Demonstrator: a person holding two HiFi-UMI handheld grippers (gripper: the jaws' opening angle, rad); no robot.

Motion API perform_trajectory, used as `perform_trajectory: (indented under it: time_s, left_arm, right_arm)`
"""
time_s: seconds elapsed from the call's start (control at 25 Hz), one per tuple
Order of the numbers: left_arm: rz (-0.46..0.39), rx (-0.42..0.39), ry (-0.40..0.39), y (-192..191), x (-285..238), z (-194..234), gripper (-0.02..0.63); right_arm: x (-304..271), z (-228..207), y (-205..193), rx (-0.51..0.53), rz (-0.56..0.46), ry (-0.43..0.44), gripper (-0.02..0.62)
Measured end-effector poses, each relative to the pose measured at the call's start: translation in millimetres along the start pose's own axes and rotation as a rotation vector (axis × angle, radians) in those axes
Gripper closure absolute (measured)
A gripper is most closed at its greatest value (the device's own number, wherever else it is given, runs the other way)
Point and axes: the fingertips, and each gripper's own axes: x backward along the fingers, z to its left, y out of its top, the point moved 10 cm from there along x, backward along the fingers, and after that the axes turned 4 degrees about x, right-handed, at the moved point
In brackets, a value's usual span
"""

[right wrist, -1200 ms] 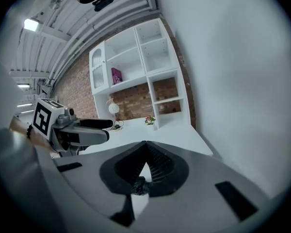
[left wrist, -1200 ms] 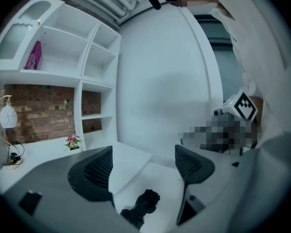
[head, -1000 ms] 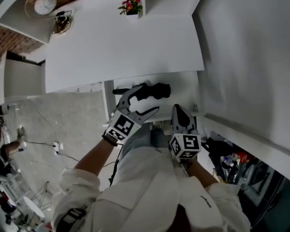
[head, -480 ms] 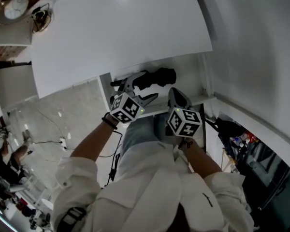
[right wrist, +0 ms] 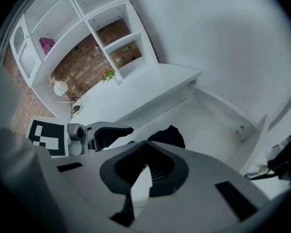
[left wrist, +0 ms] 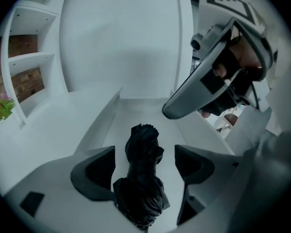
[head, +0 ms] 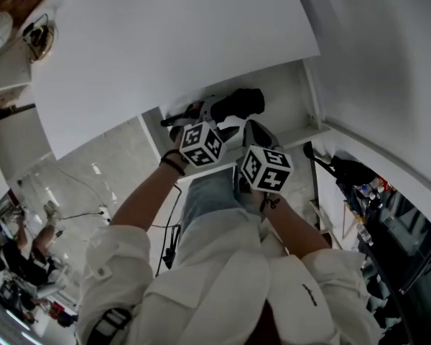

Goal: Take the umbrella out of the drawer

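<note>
Left hand-held gripper: released, jaws either side of umbrella.
Umbrella: black, folded, lying in white drawer.
Right hand-held gripper: clenched, empty, above drawer.

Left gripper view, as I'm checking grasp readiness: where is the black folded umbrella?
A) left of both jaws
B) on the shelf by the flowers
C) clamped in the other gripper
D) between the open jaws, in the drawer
D: the umbrella lies in the drawer, between the jaws of the left gripper, which stand apart on either side.
</note>
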Motion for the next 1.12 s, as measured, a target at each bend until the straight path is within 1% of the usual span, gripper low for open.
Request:
perform_trajectory:
  time_s: [0.16, 0.36, 0.44, 0.6, 0.88, 1.12]
  left_arm:
    - [0.060, -0.028, -0.032, -8, -21, 6, 0.215]
    - [0.133, -0.082, -0.064, -12, -44, 7, 0.215]
    - [0.158, -0.090, -0.078, -12, -52, 7, 0.215]
    - [0.201, -0.091, -0.085, -16, -64, 10, 0.215]
    - [0.235, -0.059, -0.111, -23, -77, 18, 0.215]
    - [0.271, -0.063, -0.123, -27, -87, 19, 0.215]
  right_arm:
    - [-11, -2, -8, -0.016, 0.019, -0.050, 0.578]
    - [-27, -8, -21, -0.089, 0.092, -0.093, 0.578]
    - [-33, -9, -26, -0.126, 0.118, -0.104, 0.578]
    - [-47, -12, -32, -0.201, 0.163, -0.127, 0.578]
    - [-58, -16, -25, -0.207, 0.161, -0.165, 0.578]
    - [-61, -20, -27, -0.233, 0.162, -0.149, 0.578]
